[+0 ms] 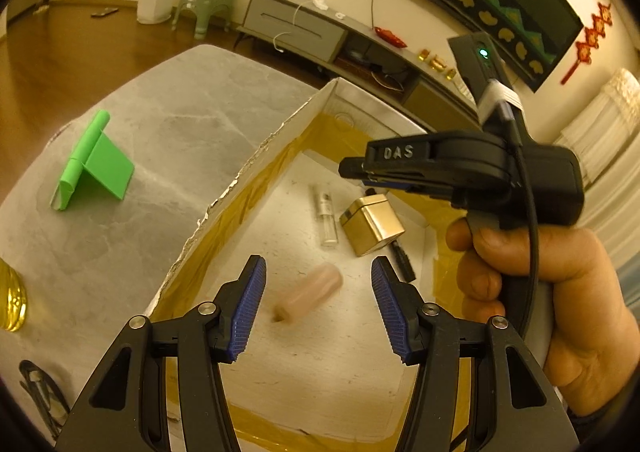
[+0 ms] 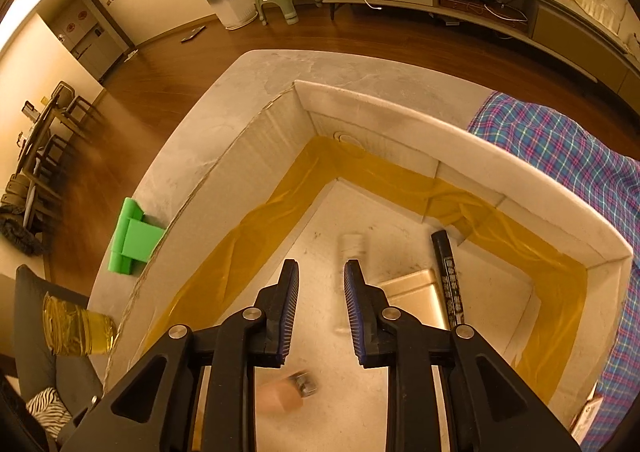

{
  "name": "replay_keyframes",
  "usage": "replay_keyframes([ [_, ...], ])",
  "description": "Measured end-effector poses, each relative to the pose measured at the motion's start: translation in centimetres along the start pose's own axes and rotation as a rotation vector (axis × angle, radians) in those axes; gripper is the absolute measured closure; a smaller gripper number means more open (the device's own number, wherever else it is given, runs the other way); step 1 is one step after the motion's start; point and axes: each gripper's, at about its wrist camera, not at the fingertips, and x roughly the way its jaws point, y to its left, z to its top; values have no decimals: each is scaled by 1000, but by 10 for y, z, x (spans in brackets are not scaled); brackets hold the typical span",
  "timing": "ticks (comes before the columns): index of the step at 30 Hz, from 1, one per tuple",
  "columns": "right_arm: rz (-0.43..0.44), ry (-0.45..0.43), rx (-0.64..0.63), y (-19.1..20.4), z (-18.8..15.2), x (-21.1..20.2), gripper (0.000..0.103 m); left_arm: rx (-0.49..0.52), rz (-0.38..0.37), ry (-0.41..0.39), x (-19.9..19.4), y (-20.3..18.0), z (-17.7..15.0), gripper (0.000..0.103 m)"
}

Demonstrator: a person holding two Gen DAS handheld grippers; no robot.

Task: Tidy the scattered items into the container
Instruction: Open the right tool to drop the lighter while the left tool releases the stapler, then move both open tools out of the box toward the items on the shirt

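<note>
A white foam box (image 1: 256, 160) with yellow tape stands on the grey table (image 1: 160, 124). Inside lie a blurred pink tube (image 1: 310, 294), a clear vial (image 1: 326, 218), a gold square tin (image 1: 372, 226) and a black marker (image 1: 404, 262). My left gripper (image 1: 318, 306) is open above the box, the pink tube below and between its fingers, apart from them. My right gripper (image 2: 322, 310) is open and empty over the box floor; it also shows in the left wrist view (image 1: 352, 168). The right wrist view shows the tube (image 2: 282, 394), tin (image 2: 416, 298), marker (image 2: 450, 280) and vial (image 2: 352, 246).
A green folded stand (image 1: 94, 164) sits on the table left of the box, also in the right wrist view (image 2: 132, 238). A yellow-liquid bottle (image 2: 76, 326) stands at the table's near left edge. A plaid cloth (image 2: 560, 148) lies right of the box.
</note>
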Motion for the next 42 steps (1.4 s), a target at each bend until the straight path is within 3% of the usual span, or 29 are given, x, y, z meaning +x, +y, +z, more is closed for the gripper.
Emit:
replay_keyframes([
  [31,63,-12,-58,20,-74,-77,59,102,-32,-22,-10,-23,-13,45],
  [34,68,-32,-68,23,-84,-88,54,113,-41,-25,-15,-28,-15,45],
  [42,89,-149,-76,25,-111,-131,55,160,-22,-29,-25,-34,-25,45],
])
